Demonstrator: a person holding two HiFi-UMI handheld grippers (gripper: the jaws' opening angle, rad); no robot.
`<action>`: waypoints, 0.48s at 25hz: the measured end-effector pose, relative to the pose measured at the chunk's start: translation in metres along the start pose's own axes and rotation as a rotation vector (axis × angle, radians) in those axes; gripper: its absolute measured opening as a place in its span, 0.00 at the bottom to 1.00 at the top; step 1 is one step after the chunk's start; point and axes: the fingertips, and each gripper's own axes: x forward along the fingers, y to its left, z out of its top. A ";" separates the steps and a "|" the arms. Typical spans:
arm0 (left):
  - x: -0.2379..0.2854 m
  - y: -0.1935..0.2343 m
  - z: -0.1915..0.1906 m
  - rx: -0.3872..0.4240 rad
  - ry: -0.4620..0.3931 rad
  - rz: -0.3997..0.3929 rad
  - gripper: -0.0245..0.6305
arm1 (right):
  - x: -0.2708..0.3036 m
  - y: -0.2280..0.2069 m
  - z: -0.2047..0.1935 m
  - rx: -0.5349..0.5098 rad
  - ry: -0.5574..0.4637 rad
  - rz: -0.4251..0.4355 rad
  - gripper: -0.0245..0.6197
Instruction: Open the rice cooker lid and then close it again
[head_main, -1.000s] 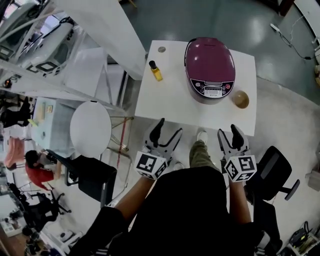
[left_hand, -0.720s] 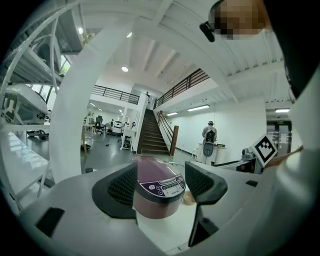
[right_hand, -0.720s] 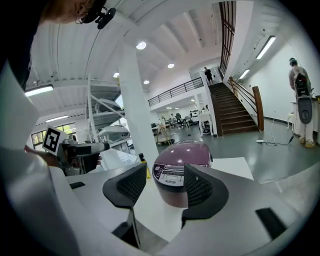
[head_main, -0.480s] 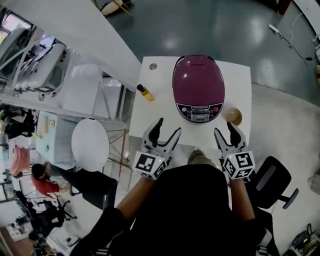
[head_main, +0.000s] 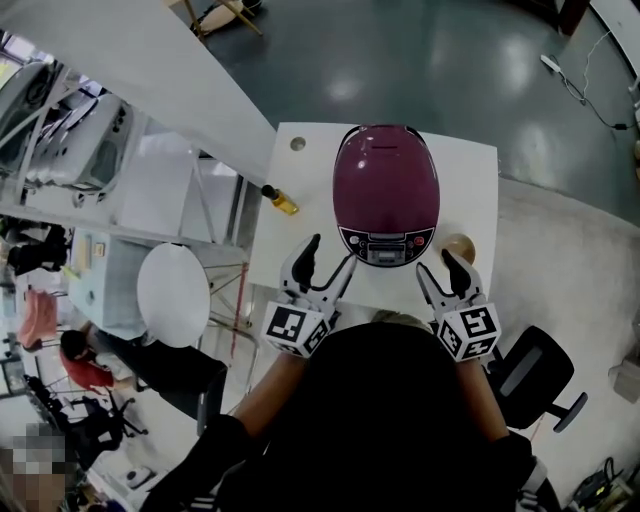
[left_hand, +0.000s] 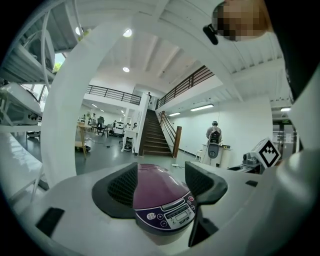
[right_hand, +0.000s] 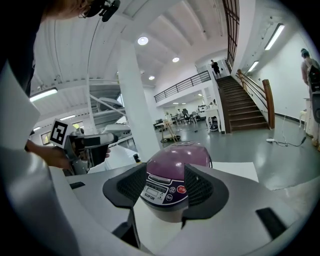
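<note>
Currently left tongs (head_main: 330, 252) and right tongs (head_main: 437, 262) hover wide apart and empty at the near table (head_main: 470, 170) edge, pointing forward, flanking the closed cooker (head_main: 385, 185).

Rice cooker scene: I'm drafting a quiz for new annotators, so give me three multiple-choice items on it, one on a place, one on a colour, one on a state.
1. In the head view, where does the small bottle stand?
A. left of the rice cooker
B. on top of the cooker
C. right of the cooker

2. What colour is the cooker's lid?
A. white
B. purple
C. green

3. How is the lid?
A. raised upright
B. taken off and set aside
C. shut

Answers: 1 A, the bottle stands apart from the cooker, off its left side; 2 B, the dome shows purple in every view; 3 C, the lid sits down flat with no gap showing.
</note>
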 end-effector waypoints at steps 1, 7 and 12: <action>0.002 0.001 0.001 0.000 -0.004 0.006 0.46 | 0.003 0.000 -0.001 -0.003 0.006 0.011 0.36; 0.007 0.005 0.001 -0.009 0.001 0.030 0.46 | 0.025 -0.002 0.001 -0.028 0.031 0.065 0.36; 0.006 0.014 0.000 -0.020 0.008 0.015 0.46 | 0.037 0.002 0.006 -0.038 0.035 0.071 0.36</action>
